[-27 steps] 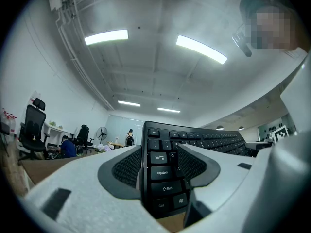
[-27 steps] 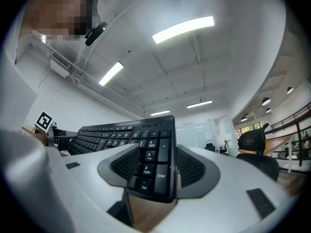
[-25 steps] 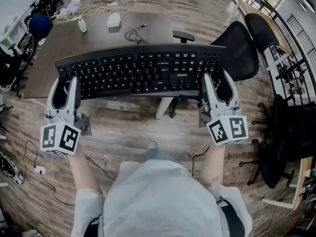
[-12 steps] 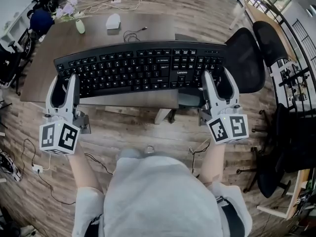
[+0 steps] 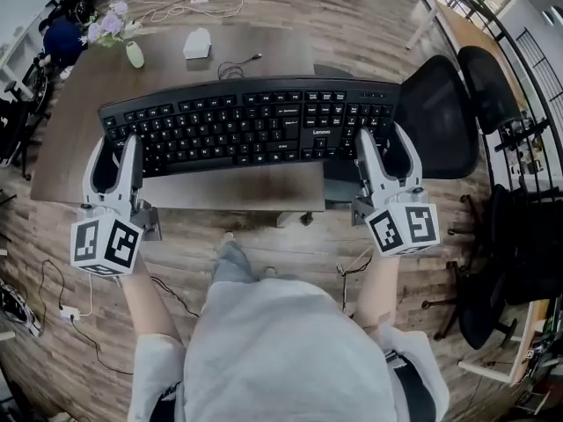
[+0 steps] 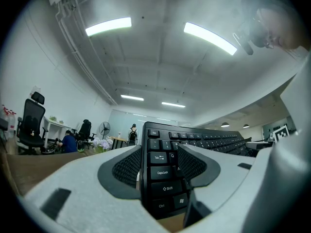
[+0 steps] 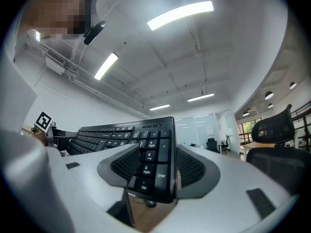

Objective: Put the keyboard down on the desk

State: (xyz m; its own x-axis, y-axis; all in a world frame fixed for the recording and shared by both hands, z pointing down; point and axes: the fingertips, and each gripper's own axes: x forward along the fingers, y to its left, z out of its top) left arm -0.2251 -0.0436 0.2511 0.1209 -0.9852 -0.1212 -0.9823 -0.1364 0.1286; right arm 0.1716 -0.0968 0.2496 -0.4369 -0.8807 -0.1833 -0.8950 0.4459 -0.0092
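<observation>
A long black keyboard [image 5: 251, 127] hangs level in the air above the near part of a dark brown desk [image 5: 255, 187]. My left gripper [image 5: 116, 152] is shut on its left end, where the Caps Lock and Shift keys [image 6: 163, 174] sit between the padded fingers [image 6: 127, 166]. My right gripper [image 5: 384, 150] is shut on the right end, clamping the number pad [image 7: 153, 164] between its fingers [image 7: 194, 166]. From both gripper views the keyboard [image 7: 116, 132] runs away toward the other gripper.
On the far part of the desk stand a small vase of flowers [image 5: 130, 51], a white box [image 5: 197, 43] and a loose black cable [image 5: 233, 64]. A black mesh office chair [image 5: 440, 112] stands right of the desk. Cables [image 5: 53, 301] lie on the wooden floor.
I have stepped closer, so the keyboard now hangs over the desk's near part instead of its front edge. Both grippers keep the same hold on the keyboard's ends.
</observation>
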